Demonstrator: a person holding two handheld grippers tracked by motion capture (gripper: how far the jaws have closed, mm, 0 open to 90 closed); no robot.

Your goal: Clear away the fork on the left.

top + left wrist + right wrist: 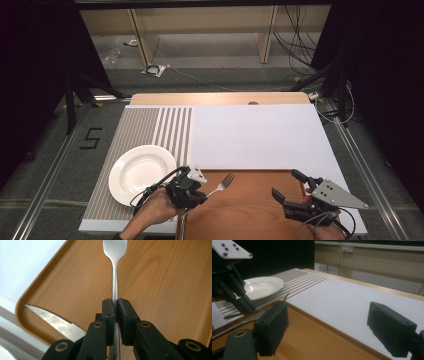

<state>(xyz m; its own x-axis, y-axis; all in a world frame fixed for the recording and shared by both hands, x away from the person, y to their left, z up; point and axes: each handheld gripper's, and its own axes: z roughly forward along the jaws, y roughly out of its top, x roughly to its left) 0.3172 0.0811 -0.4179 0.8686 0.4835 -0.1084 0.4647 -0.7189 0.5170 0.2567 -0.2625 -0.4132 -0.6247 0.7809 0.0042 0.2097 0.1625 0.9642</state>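
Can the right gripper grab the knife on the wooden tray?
Probably yes. The open right gripper holds nothing, and bare brown wooden tray lies between. But the left gripper, holding the silver fork, crowds the serrated steel knife.

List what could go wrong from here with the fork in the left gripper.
1. The left gripper pinches the fork on its thin handle alone, so it might swivel or slip.
2. A serrated knife lies on the wooden tray just beside the jaws; lowering could knock it.
3. The white plate sits close; a swing could clip it.
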